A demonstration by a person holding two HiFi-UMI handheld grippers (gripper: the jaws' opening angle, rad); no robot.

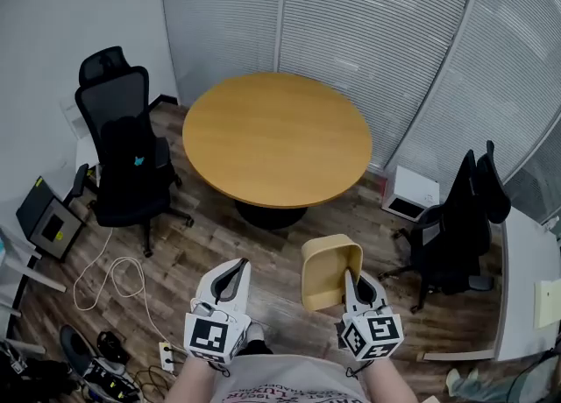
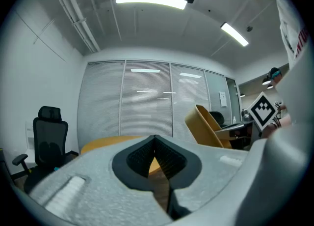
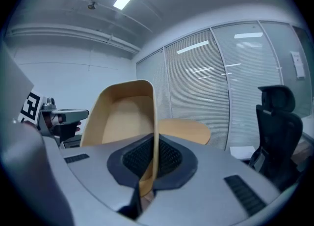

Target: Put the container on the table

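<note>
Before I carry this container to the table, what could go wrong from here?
1. The right claw pinches only one thin wall of the container, so it may swing or slip out on the way.
2. The left claw is shut and empty, so nothing supports the container from below.
3. Loose cables lie on the floor at the left, and a black chair stands at the right of the way to the table. Either could trip or snag you.
</note>
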